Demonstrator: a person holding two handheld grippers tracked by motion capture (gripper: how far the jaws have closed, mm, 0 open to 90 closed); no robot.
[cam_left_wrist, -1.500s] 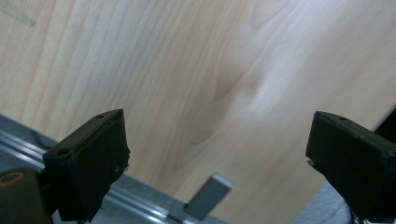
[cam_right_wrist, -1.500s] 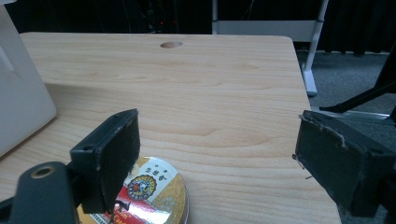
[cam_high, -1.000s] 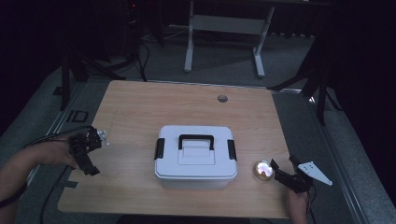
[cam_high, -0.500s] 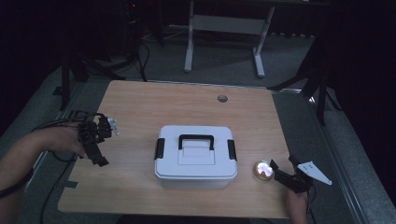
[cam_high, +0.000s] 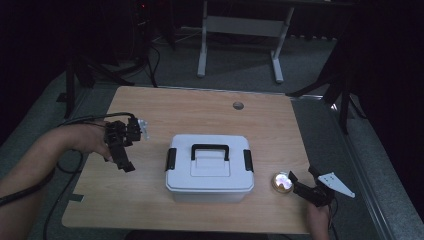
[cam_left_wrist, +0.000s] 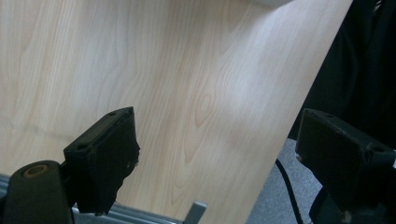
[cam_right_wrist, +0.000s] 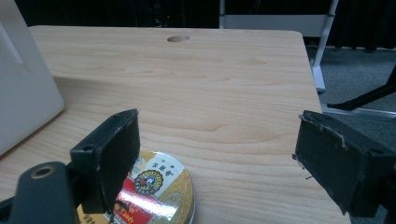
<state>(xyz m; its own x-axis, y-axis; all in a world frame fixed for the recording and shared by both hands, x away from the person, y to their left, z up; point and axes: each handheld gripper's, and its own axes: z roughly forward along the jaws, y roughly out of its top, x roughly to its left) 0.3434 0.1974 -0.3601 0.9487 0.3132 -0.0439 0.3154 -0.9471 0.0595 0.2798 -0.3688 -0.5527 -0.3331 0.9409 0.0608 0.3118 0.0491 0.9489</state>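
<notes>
Since the earlier frames the left hand-held gripper (cam_high: 123, 145) has travelled up and inward from the desk's (cam_high: 200, 107) left edge toward the middle; the right hand-held gripper (cam_high: 300, 184), the box and the tin lie as before.

In the high view the left hand-held gripper hangs over the left part of the desk, held in the person's left hand (cam_high: 92, 138), its jaws pointing down and toward the near edge. It is well apart from the white box (cam_high: 209, 167), which sits at the desk's centre with a black handle (cam_high: 210, 149) on its lid and a black latch at each end. In the left gripper view the jaws stand wide apart with nothing between them, bare wood and the desk's edge beyond.

The right hand-held gripper rests at the near right corner, gripped from below by the right hand (cam_high: 317, 220). A small round tin (cam_high: 282, 182) with a printed gold and red lid lies on the desk just beside the box's right end and directly ahead of this hand-held gripper. In the right gripper view the jaws are spread wide; the tin (cam_right_wrist: 152, 189) lies low by the left jaw, partly hidden behind it, not pinched. A round hole (cam_high: 238, 105) marks the desk's far side.
</notes>
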